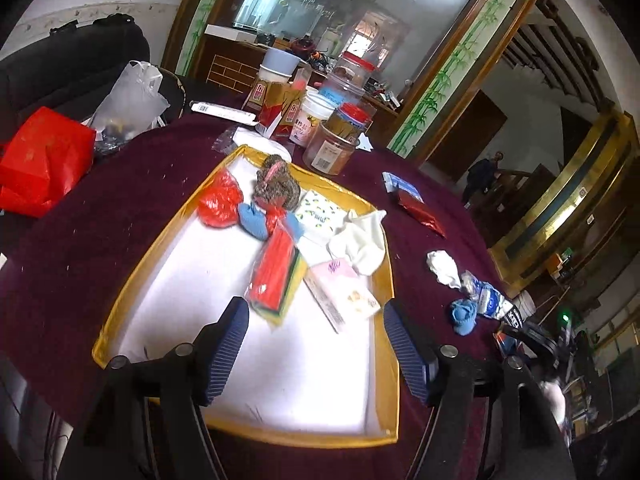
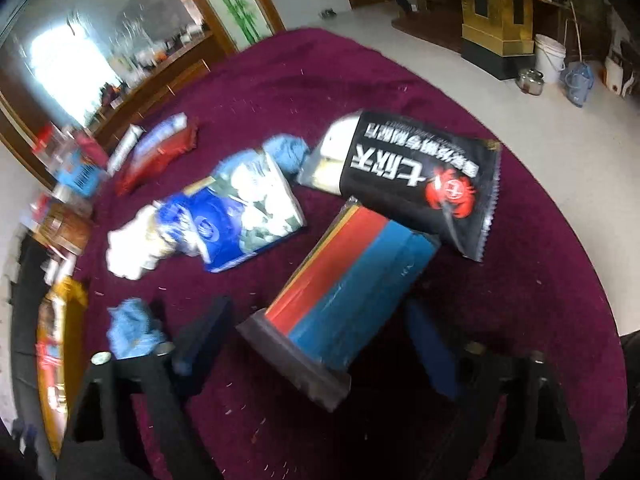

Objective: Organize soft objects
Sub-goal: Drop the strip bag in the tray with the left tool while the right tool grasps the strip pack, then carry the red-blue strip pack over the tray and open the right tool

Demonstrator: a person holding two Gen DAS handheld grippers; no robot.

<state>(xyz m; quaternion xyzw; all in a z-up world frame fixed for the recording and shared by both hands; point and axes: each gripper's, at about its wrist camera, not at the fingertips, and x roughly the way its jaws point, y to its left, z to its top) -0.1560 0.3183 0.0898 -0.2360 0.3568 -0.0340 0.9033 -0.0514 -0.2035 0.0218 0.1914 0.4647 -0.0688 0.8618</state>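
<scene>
My left gripper (image 1: 312,320) hangs open over the near end of a gold-rimmed white tray (image 1: 120,308), with nothing between its fingers. In the tray lie a red plastic bag (image 1: 220,204), a grey knitted piece (image 1: 278,186), a blue sock (image 1: 254,220), a red cloth pack (image 1: 276,272), tissue packs (image 1: 344,292) and white socks (image 1: 362,244). In the blurred right wrist view, my right gripper (image 2: 320,332) is open around a red-and-blue cloth pack (image 2: 348,280) on the maroon tablecloth; its pads stand clear of the pack. A blue sock (image 2: 132,328) lies by its left finger.
On the cloth lie a black snack bag (image 2: 420,184), a blue-and-white packet (image 2: 240,208), another blue sock (image 2: 288,152), a white sock (image 2: 128,248) and a red packet (image 2: 160,156). Jars and boxes (image 1: 332,136) stand behind the tray, a red bag (image 1: 40,164) to its left.
</scene>
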